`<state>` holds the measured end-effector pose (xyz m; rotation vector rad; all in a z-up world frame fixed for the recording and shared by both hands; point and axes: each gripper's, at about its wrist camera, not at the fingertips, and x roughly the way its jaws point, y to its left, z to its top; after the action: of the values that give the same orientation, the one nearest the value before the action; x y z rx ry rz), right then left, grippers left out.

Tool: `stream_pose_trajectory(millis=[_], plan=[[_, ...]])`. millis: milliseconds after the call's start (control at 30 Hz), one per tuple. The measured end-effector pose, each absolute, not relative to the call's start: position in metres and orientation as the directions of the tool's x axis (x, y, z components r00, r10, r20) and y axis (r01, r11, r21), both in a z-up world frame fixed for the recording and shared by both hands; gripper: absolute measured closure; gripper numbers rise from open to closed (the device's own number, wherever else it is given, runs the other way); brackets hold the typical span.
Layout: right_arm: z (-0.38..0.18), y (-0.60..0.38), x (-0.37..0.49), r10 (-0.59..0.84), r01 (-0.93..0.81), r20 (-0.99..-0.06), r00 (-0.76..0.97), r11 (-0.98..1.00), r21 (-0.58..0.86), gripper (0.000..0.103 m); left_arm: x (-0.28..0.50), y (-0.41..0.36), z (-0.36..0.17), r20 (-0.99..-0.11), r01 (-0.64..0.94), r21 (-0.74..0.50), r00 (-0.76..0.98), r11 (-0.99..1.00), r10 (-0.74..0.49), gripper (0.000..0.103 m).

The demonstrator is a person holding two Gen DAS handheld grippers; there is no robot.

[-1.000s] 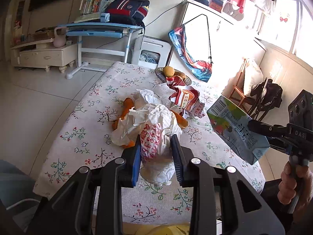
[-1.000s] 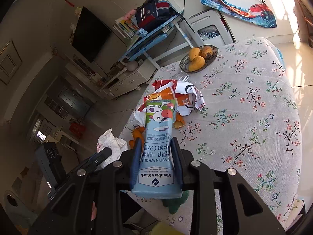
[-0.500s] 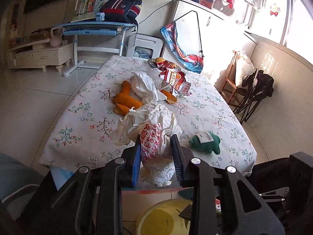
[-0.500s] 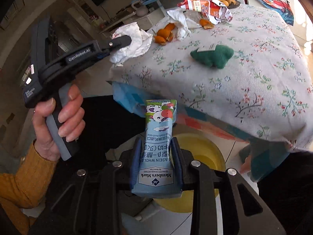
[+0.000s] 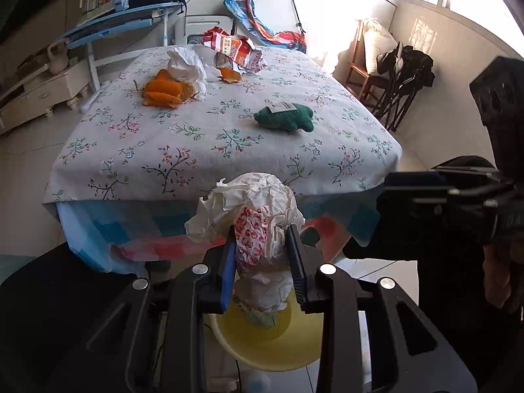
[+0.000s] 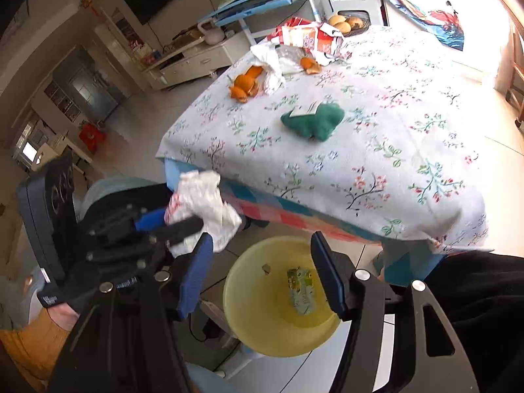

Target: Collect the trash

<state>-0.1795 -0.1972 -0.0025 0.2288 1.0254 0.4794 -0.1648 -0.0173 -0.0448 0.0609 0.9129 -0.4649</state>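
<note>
Crumpled wrapper [image 5: 258, 219] upright lengthwise, pinched by left tongs [image 5: 262, 262] above yellow bin [image 6: 278, 298], right tongs [image 6: 262, 275] spread, empty.

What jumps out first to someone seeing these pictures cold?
Probably the crumpled white wrapper clamped in the left gripper, held just off the table's near edge above a yellow bin on the floor. The right gripper hangs open over that bin, where a milk carton lies. On the floral tablecloth sit a green plush toy and orange peels.
</note>
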Motion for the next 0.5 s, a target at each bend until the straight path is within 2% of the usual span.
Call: stream_pose_trajectory(millis=[133, 167, 200, 300, 500], plan=[[0.012, -0.208, -0.166, 0.463, -0.237, -0.736, 0.494, 0.886, 0.398, 0.037, -0.178, -0.036, -0.067, -0.845, 0.494, -0.112, 0.409, 0.862, -0.344, 0.07], [0.014, -0.21, -0.162, 0.454, -0.23, -0.734, 0.506, 0.89, 0.392, 0.036, -0.181, -0.041, -0.073, -0.861, 0.506, -0.08, 0.399, 0.859, -0.315, 0.065], [0.017, -0.209, -0.157, 0.446, -0.228, -0.731, 0.517, 0.895, 0.384, 0.034, -0.185, -0.045, -0.077, -0.873, 0.518, -0.052, 0.391, 0.854, -0.29, 0.054], [0.026, -0.209, -0.135, 0.411, -0.223, -0.727, 0.551, 0.911, 0.346, 0.03, -0.189, -0.048, -0.078, -0.877, 0.521, -0.016, 0.403, 0.853, -0.262, 0.037], [0.025, -0.205, -0.057, 0.305, -0.21, -0.763, 0.571, 0.952, 0.223, 0.022, -0.173, -0.022, -0.071, -0.857, 0.407, -0.046, 0.453, 0.912, -0.245, 0.022]])
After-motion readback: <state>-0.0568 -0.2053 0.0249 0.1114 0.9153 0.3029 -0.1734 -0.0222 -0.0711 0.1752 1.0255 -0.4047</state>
